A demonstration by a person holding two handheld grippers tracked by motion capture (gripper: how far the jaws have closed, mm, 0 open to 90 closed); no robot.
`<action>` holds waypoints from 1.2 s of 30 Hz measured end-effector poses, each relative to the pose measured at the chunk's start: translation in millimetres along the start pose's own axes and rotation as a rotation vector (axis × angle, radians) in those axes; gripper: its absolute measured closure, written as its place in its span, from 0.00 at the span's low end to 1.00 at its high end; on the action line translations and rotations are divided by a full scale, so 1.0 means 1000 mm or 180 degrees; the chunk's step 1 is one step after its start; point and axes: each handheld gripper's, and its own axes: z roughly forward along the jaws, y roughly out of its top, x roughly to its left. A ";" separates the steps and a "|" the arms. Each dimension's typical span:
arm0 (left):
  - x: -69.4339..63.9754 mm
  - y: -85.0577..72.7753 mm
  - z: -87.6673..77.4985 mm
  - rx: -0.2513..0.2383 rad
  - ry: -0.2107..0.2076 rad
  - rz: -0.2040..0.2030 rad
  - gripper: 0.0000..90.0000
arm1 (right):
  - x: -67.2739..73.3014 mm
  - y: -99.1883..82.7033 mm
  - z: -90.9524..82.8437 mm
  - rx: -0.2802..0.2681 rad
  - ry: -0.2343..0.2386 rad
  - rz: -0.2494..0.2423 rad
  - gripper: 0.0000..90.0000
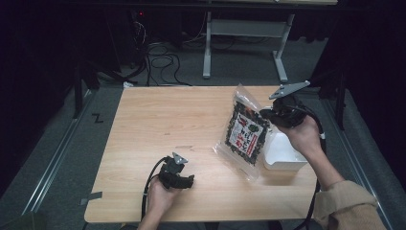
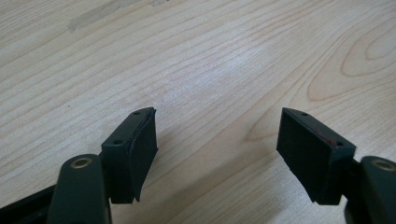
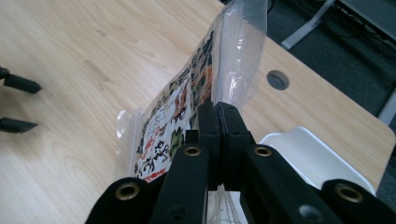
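Clear plastic printed snack bag (image 1: pixel 246 132) pinched at upper edge by right gripper (image 3: pixel 218 109), jaws clamped on it; long axis slanting, lower corner on wooden surface (image 1: pixel 163 120) beside white tray (image 1: pixel 283 154), partly hidden. Print illegible. Left gripper (image 2: pixel 217 135) jaws apart, empty.

The bag (image 3: pixel 201 93) clamped in the right gripper (image 3: pixel 218 121) is clear, glossy plastic film that catches the light, with a printed label inside it. Just beside that gripper sits a tray (image 3: pixel 308 154) of smooth white plastic with a soft sheen, and under both grippers the table (image 2: pixel 196 60) is pale wood grain, smooth and faintly shiny. The left gripper (image 2: pixel 217 140) is matt black plastic with finely ribbed pads (image 2: pixel 306 149) and brass-coloured rivets.
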 end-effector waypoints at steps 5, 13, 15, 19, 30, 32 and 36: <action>0.000 0.000 0.001 0.0008 -0.0004 -0.0005 0.33 | -0.009 -0.001 -0.004 -0.0033 -0.0114 0.0027 1.00; 0.000 0.000 0.001 0.0011 -0.0013 -0.0025 0.35 | -0.023 -0.004 -0.009 -0.0041 -0.0206 0.0129 1.00; 0.001 0.000 0.000 0.0012 -0.0024 -0.0036 0.36 | -0.029 -0.006 -0.013 -0.0070 -0.0245 0.0168 1.00; 0.001 0.000 0.001 0.0017 -0.0029 -0.0032 0.35 | -0.036 -0.008 -0.017 -0.0100 -0.0277 0.0218 1.00; 0.000 0.000 0.001 0.0040 -0.0042 -0.0025 0.33 | -0.053 -0.015 -0.030 -0.0151 -0.0452 0.0360 1.00; -0.001 -0.001 0.002 0.0035 -0.0043 -0.0025 0.33 | -0.058 -0.017 -0.035 -0.0167 -0.0509 0.0389 1.00; -0.001 -0.001 0.002 0.0048 -0.0033 -0.0009 0.33 | -0.063 -0.020 -0.041 -0.0202 -0.0550 0.0422 1.00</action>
